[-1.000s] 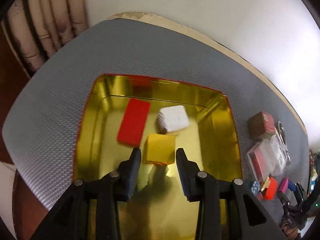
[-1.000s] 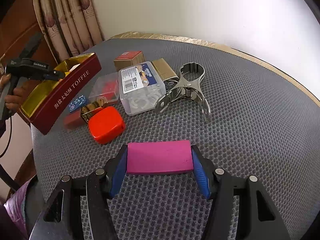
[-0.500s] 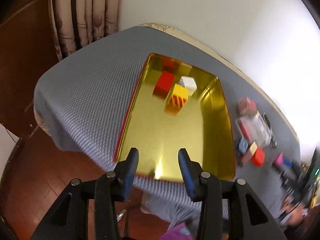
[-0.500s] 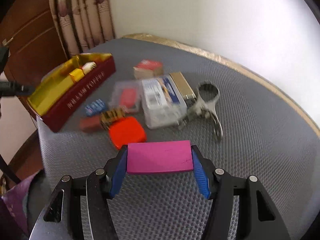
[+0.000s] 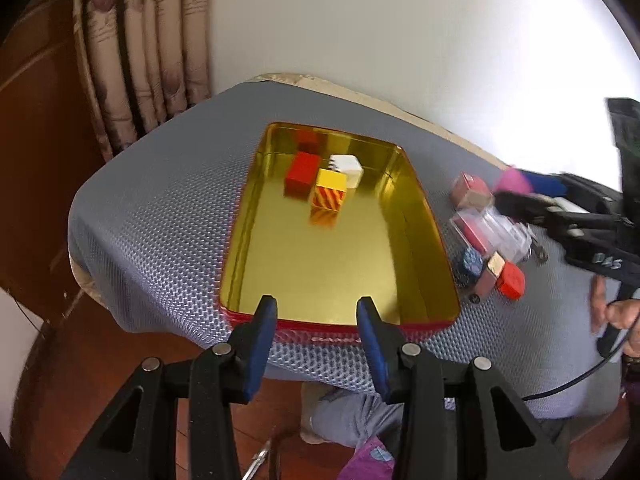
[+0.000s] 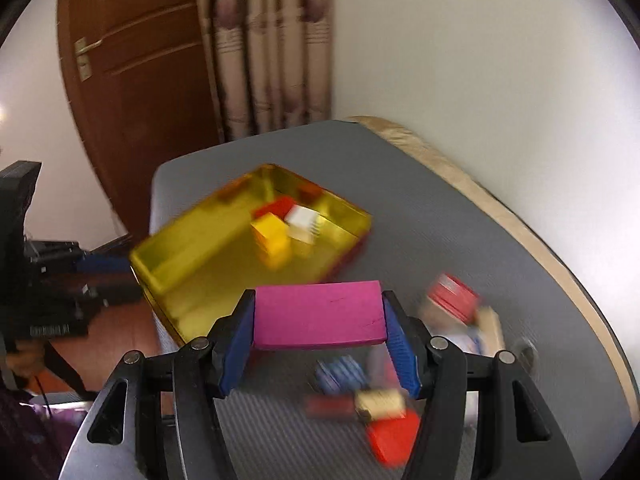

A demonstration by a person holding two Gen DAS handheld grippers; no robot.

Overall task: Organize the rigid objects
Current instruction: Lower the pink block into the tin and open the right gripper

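Right gripper (image 6: pixel 319 334) pinches the magenta block (image 6: pixel 318 315) above the table near the gold tin (image 5: pixel 336 248), while the left gripper (image 5: pixel 317 344) hangs spread, empty.

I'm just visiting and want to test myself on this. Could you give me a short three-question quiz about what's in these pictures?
1. True or false: the right gripper holds a pink block.
2. How many blocks lie in the gold tin?
3. What is between the left gripper's fingers? A) a yellow block B) nothing C) a red block

Key:
1. True; its pads press on both ends of the block.
2. Three: a red block, a yellow block and a white block.
3. B; the left gripper is empty, by the tin's near rim.
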